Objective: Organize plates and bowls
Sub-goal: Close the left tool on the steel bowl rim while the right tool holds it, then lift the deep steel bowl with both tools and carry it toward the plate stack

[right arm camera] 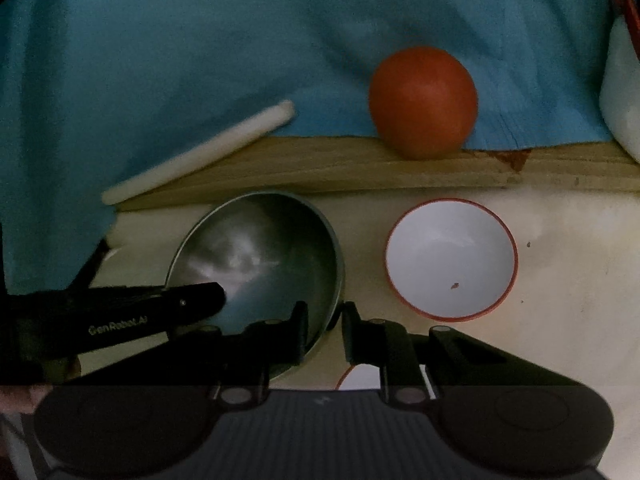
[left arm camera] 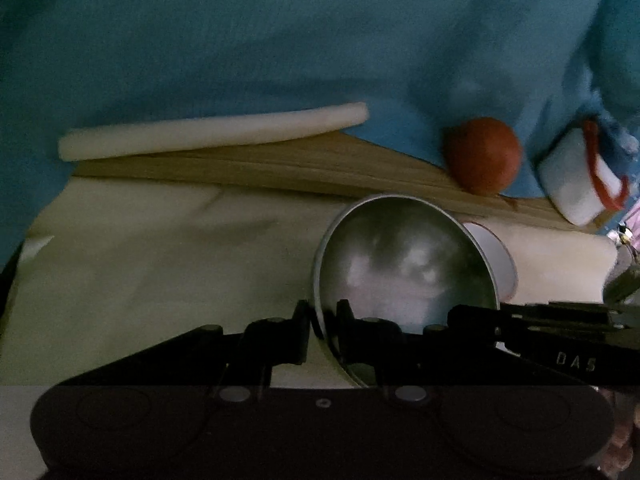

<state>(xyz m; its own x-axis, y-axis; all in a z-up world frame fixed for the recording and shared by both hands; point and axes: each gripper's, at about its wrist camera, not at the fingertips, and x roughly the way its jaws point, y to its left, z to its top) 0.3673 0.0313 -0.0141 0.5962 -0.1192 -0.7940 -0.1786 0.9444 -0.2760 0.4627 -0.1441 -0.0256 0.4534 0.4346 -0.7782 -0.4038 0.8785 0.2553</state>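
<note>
left tongs (left arm camera: 324,320) | grasping steel bowl (left arm camera: 404,264) rim | right tongs (right arm camera: 324,320) | seemingly clamp opposite rim

The metal bowl (right arm camera: 264,256) was silver-grey; beside it the smaller bowl (right arm camera: 451,258) was white with a red rim, the ball (right arm camera: 423,102) orange-red, the cloth (right arm camera: 200,48) teal.

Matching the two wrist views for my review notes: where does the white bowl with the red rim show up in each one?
Left wrist: the white bowl with the red rim is right of centre, mostly hidden behind the steel bowl.
Right wrist: it sits in full view, right of centre, beside the steel bowl and apart from it.
Shared landmark: the red-orange ball on the wooden board's far edge, against the blue cloth.
</note>
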